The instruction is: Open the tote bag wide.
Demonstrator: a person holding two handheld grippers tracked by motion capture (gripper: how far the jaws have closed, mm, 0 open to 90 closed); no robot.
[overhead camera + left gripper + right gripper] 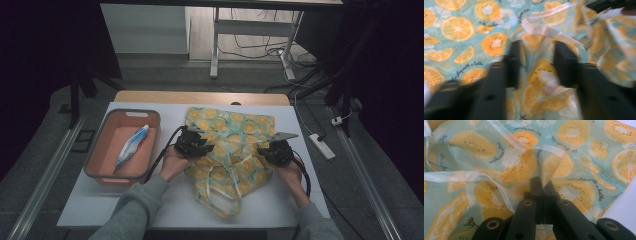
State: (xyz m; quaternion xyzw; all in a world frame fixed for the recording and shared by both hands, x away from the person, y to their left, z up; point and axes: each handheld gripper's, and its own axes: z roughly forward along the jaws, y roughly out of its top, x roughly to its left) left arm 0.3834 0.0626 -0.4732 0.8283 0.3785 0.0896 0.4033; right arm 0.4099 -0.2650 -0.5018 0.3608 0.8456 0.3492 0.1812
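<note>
A thin cloth bag [231, 150], pale green with orange and kiwi slices printed on it, lies crumpled in the middle of the white table; its translucent straps trail toward the front edge. My left gripper [199, 145] rests at its left side. In the left gripper view the jaws [536, 53] stand apart over the fabric [466, 30] and press on nothing. My right gripper [270, 150] sits on the bag's right side. In the right gripper view its jaws [541, 182] are closed together, pinching a raised fold of the cloth [524, 167].
An orange basket with a grey rim [122, 114] stands at the left of the table and holds a toothpaste tube [132, 146]. A bare strip of white table [165, 205] runs along the front. A power strip [321, 145] lies on the floor to the right.
</note>
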